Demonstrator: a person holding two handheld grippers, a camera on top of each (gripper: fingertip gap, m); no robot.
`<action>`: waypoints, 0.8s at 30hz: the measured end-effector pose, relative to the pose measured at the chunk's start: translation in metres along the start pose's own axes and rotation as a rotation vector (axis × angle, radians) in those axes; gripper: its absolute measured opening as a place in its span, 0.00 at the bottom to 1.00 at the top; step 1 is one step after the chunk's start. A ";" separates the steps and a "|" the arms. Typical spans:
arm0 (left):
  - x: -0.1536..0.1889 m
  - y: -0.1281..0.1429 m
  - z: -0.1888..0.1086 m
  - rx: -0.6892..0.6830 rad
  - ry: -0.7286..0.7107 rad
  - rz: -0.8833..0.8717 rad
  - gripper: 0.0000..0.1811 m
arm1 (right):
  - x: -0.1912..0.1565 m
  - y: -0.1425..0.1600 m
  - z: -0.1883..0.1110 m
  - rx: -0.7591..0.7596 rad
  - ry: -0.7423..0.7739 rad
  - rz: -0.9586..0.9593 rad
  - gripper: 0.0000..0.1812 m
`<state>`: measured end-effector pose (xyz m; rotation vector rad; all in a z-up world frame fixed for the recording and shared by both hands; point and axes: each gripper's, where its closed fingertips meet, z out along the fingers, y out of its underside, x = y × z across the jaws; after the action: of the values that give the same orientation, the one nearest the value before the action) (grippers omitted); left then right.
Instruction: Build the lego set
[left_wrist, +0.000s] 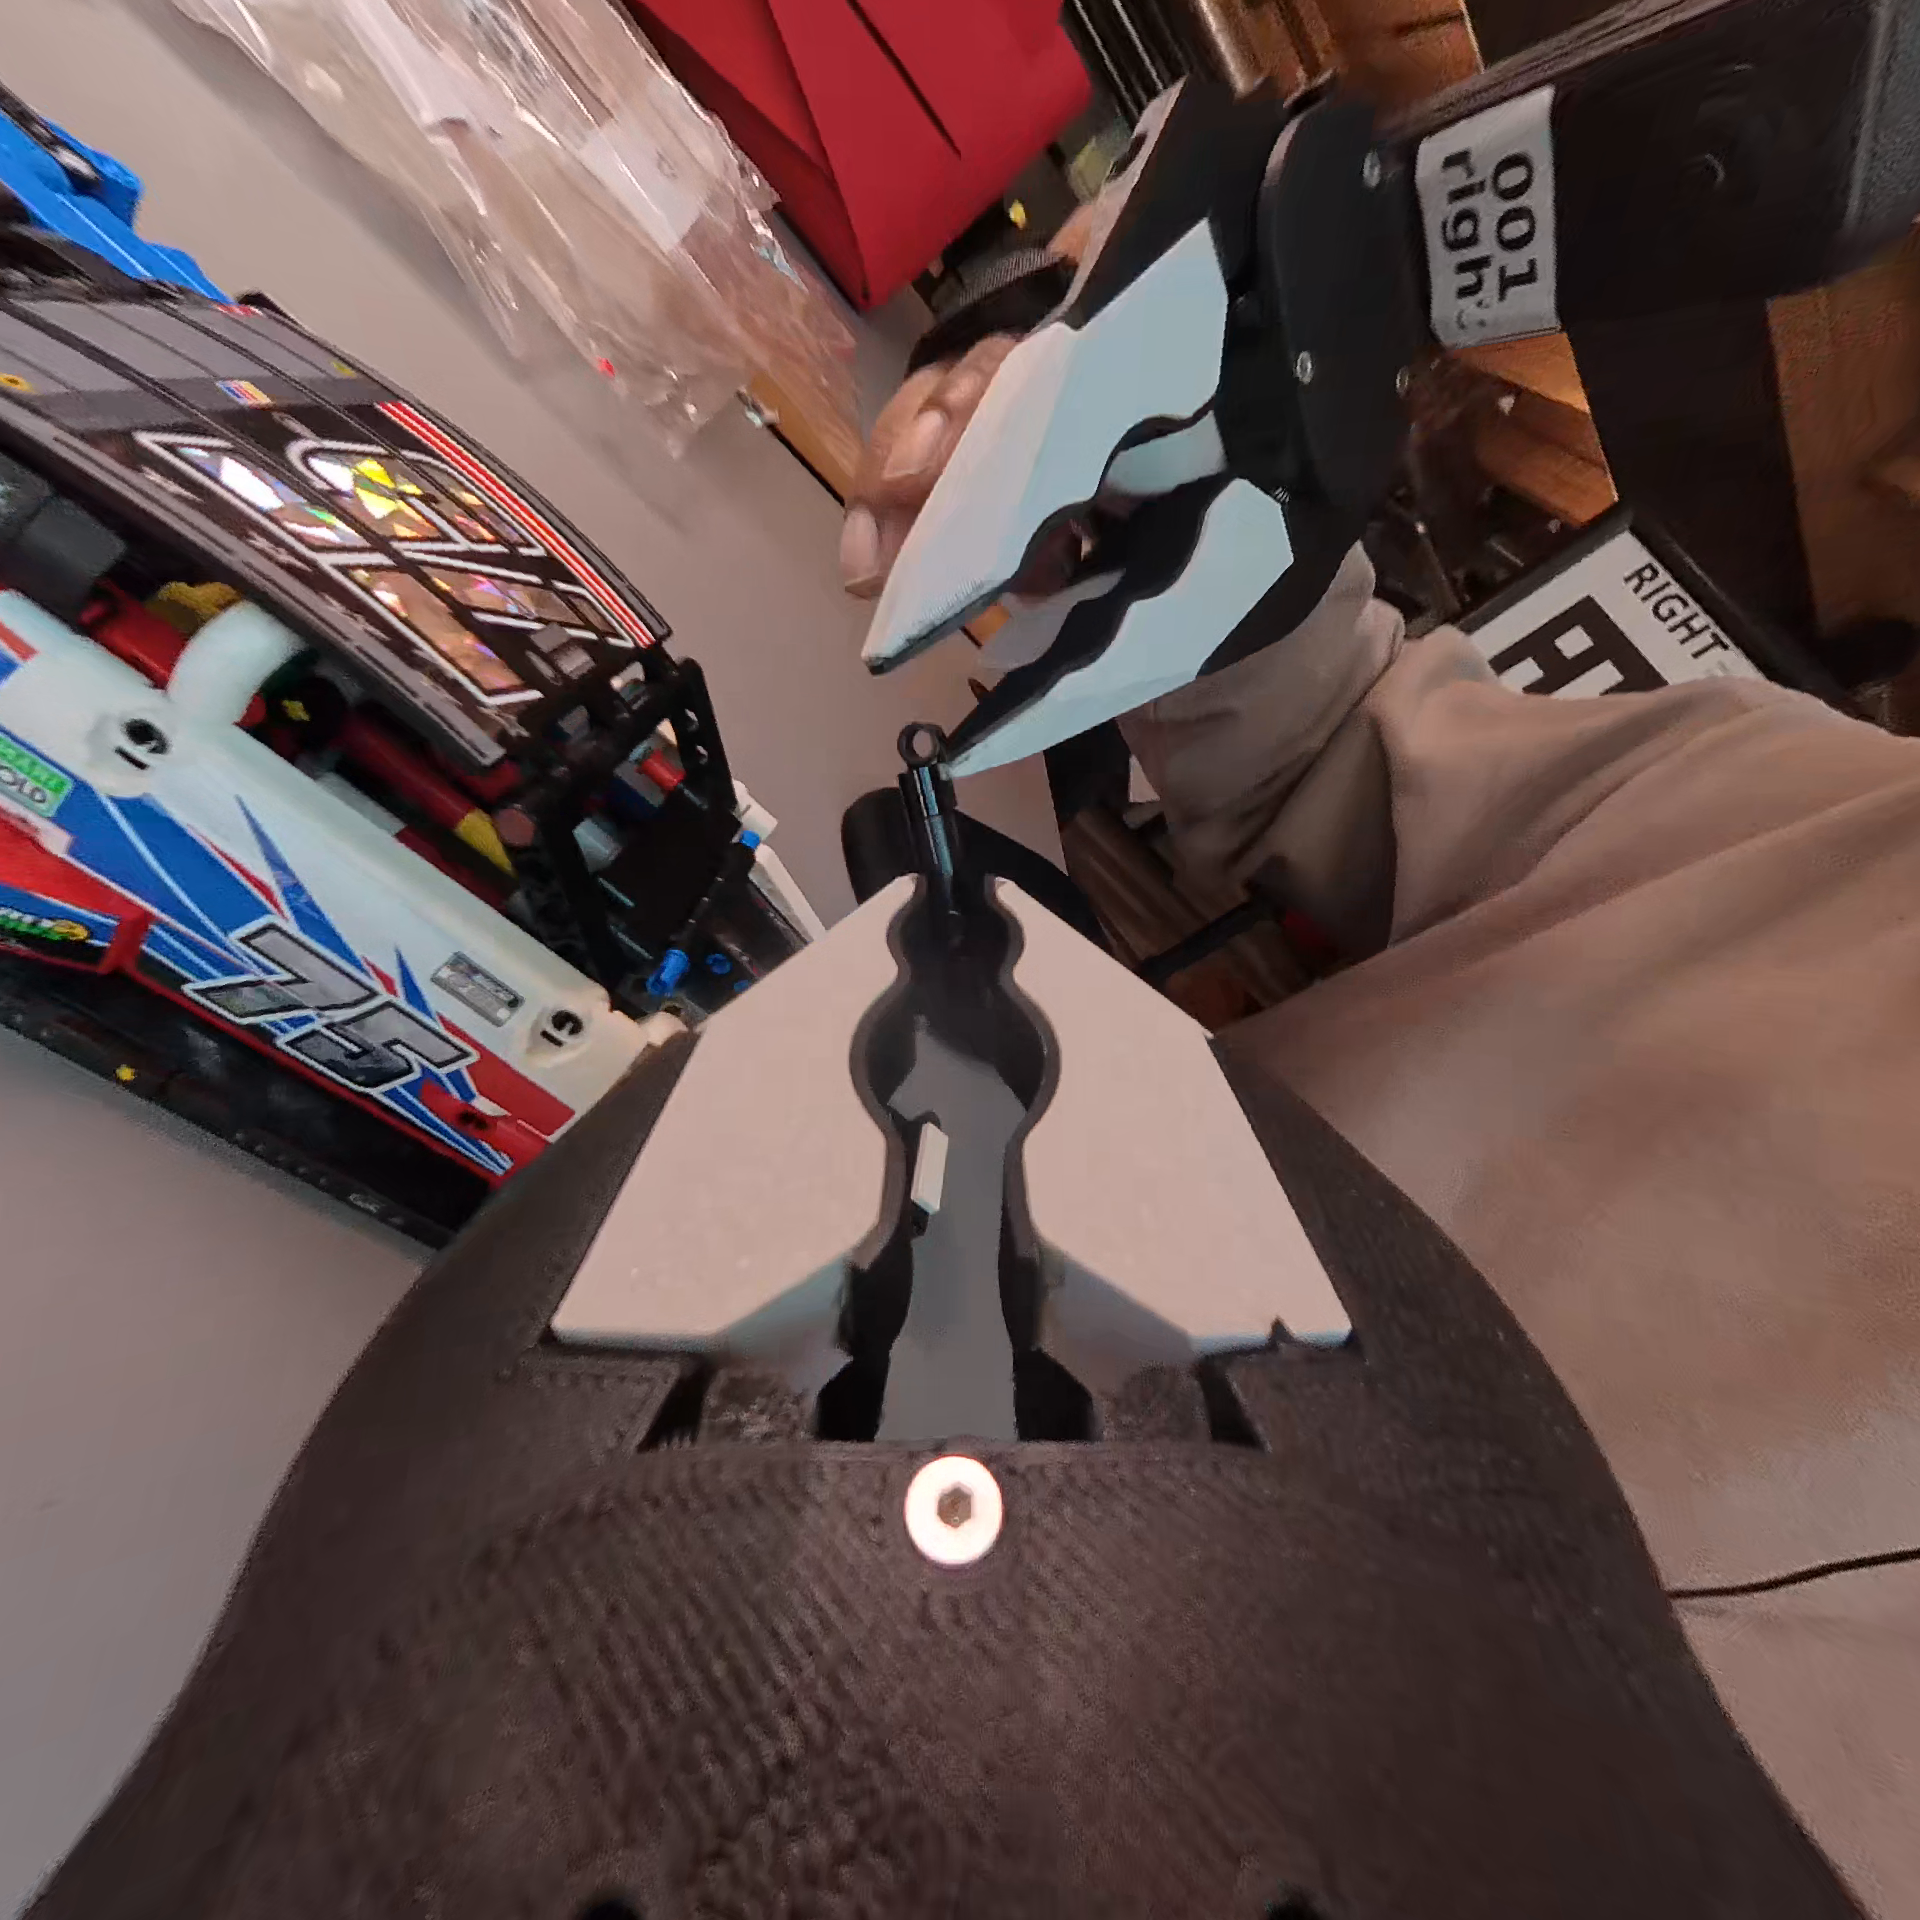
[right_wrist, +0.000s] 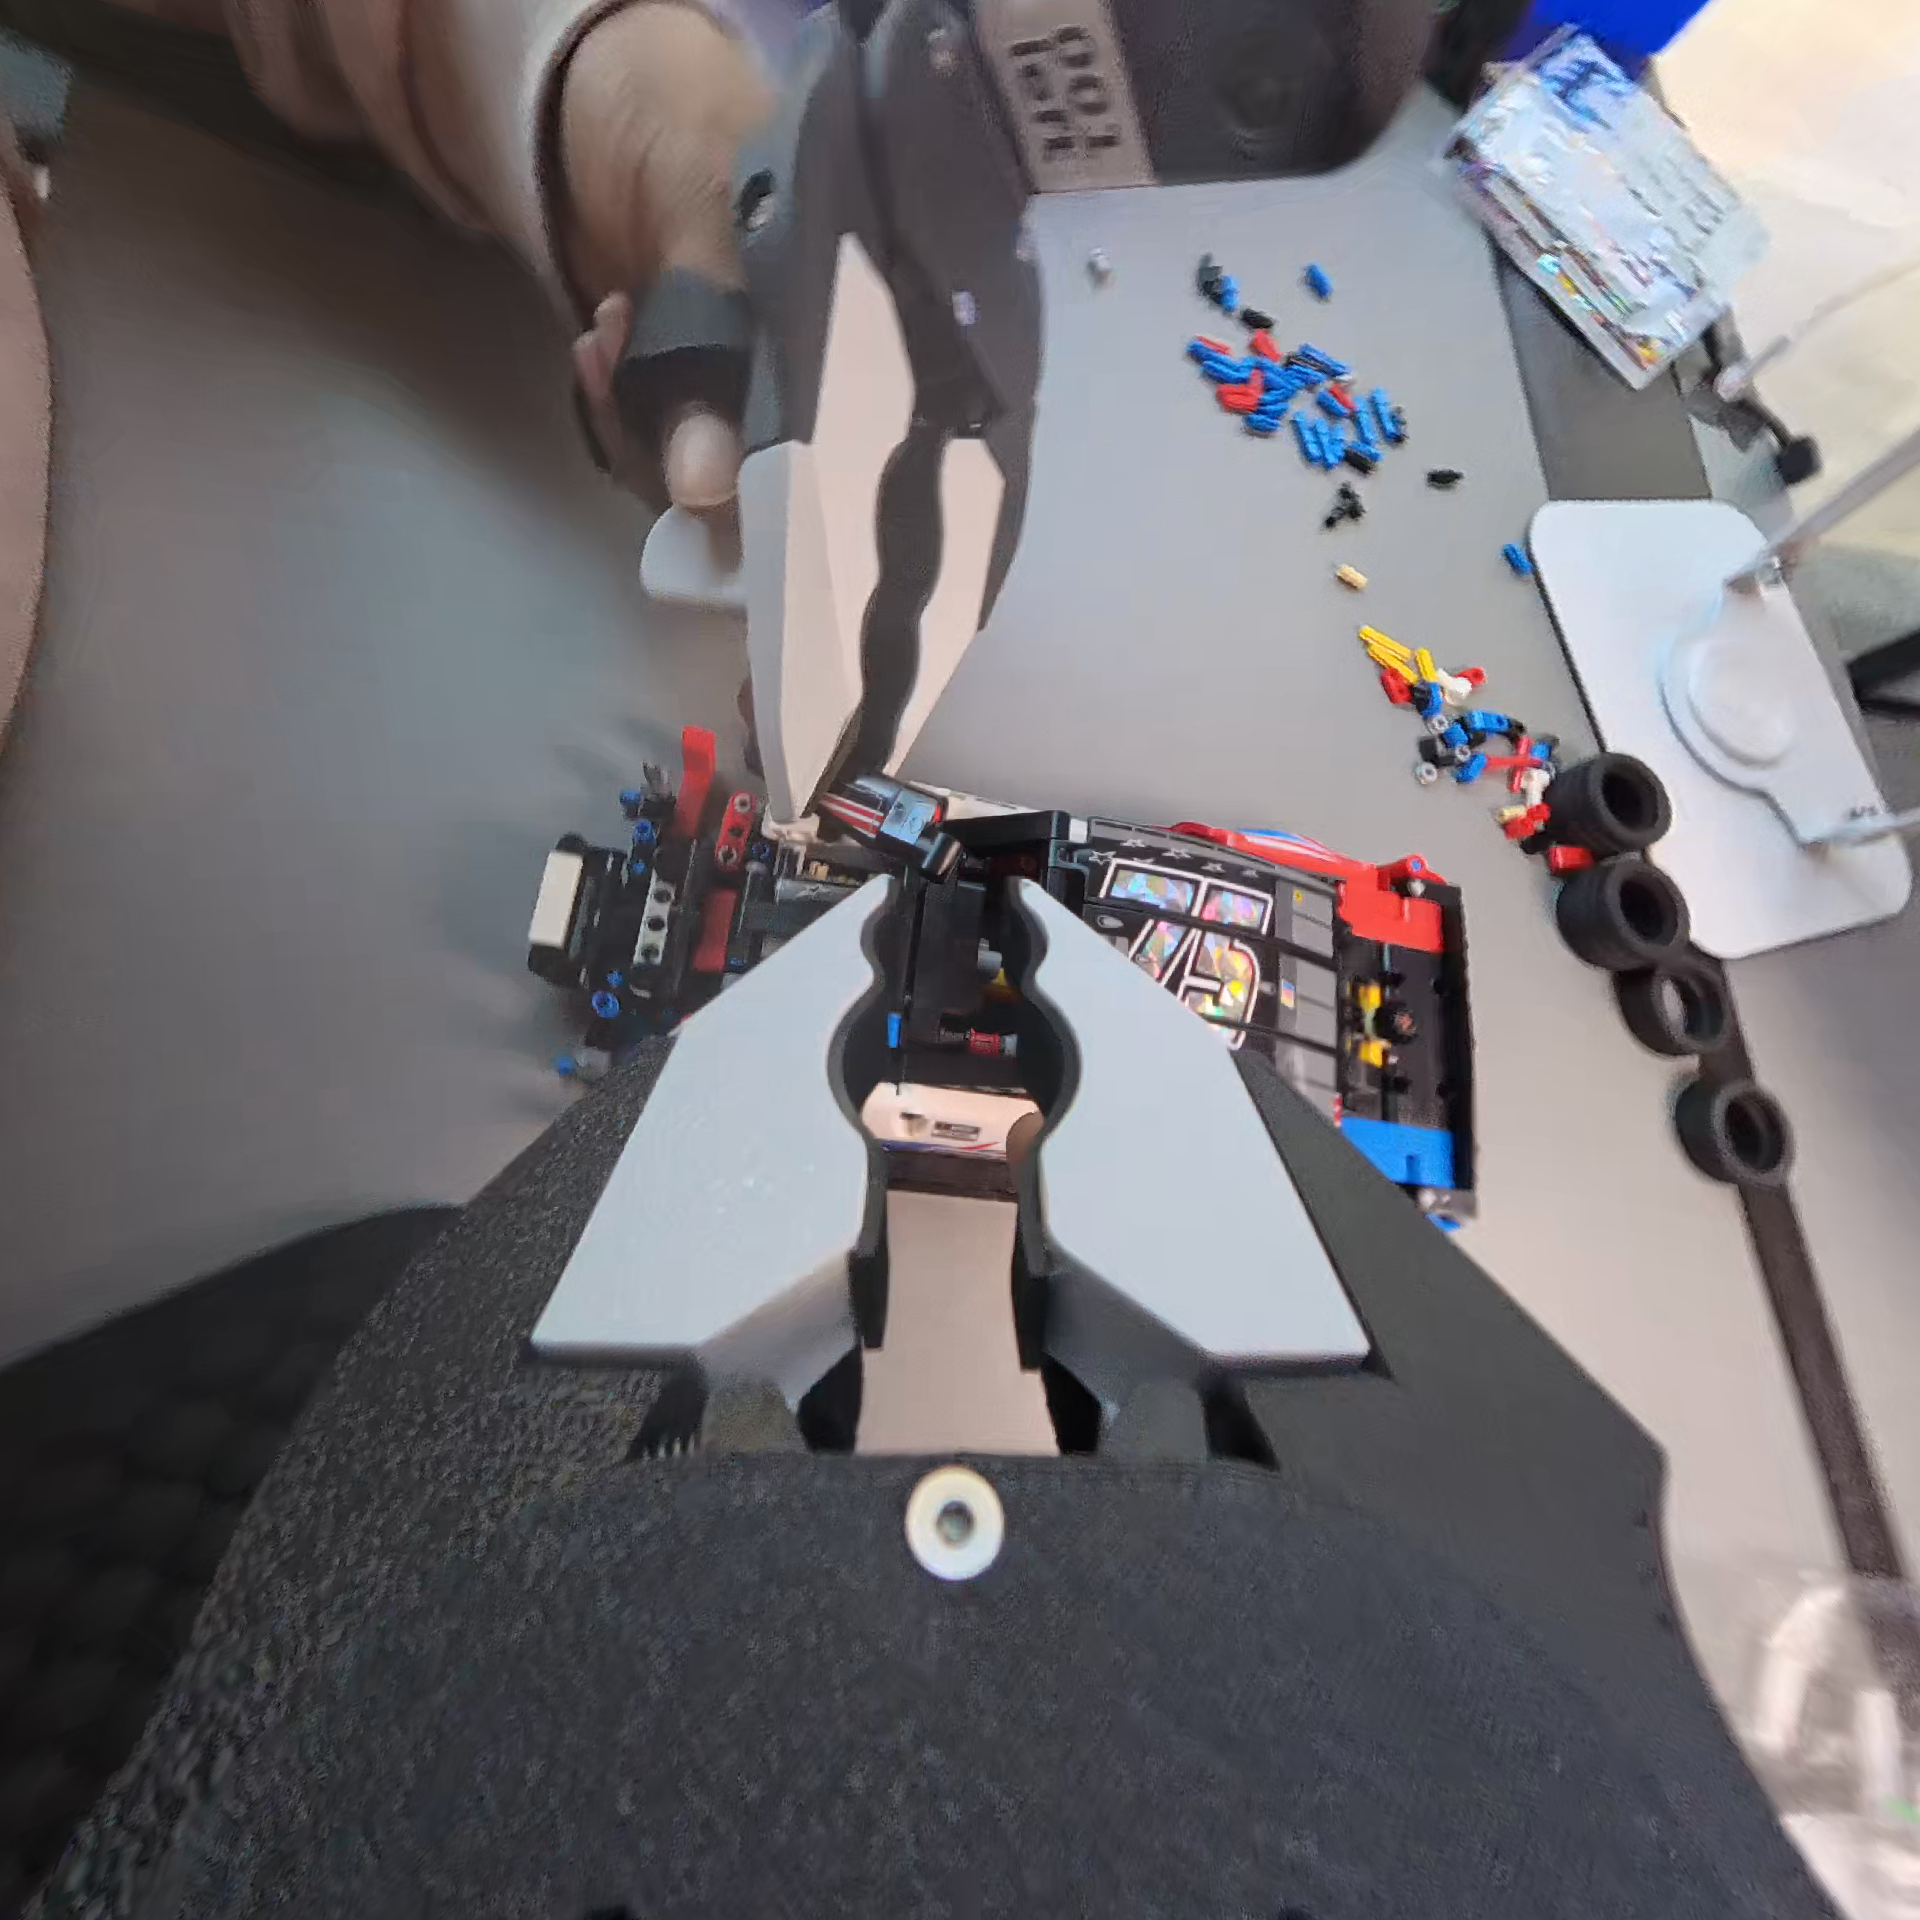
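Observation:
The Lego race car (left_wrist: 312, 831) lies on the grey table, left of my left gripper; it has a white, blue and red body and a black roof with shiny stickers. My left gripper (left_wrist: 953, 891) is shut on a thin black rod piece (left_wrist: 928, 810) with a ring at its far end. My right gripper (left_wrist: 925, 712) comes in from the upper right, open, and its lower fingertip touches the rod just below the ring. In the right wrist view my right gripper (right_wrist: 956, 888) hovers above the car (right_wrist: 1247, 935). The left gripper (right_wrist: 795, 821) reaches down at the car's rear.
Loose blue, red and black pins (right_wrist: 1299, 395) and a mixed pile (right_wrist: 1455, 717) lie beyond the car. Several black tyres (right_wrist: 1610, 800) sit beside a white stand base (right_wrist: 1662, 623). Clear plastic bags (left_wrist: 571, 208) lie at the back. A person's hand (left_wrist: 914, 447) holds the right gripper. Both grippers' tips are close together, under 4 cm apart.

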<state>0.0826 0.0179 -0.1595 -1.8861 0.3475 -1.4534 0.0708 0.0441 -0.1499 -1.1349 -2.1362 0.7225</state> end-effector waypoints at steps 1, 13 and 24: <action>-0.001 -0.002 -0.001 0.027 -0.011 0.007 0.03 | 0.001 -0.001 -0.001 0.051 0.022 0.117 0.11; 0.007 0.003 0.016 0.085 -0.035 0.121 0.03 | -0.015 -0.006 -0.006 0.560 0.181 1.002 0.03; -0.074 -0.048 -0.018 -0.466 -0.481 0.761 0.40 | -0.024 0.055 -0.027 0.368 0.097 1.008 0.03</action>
<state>0.0322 0.0895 -0.1787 -2.0365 1.0872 -0.4161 0.1298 0.0548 -0.1762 -1.9519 -1.1614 1.3700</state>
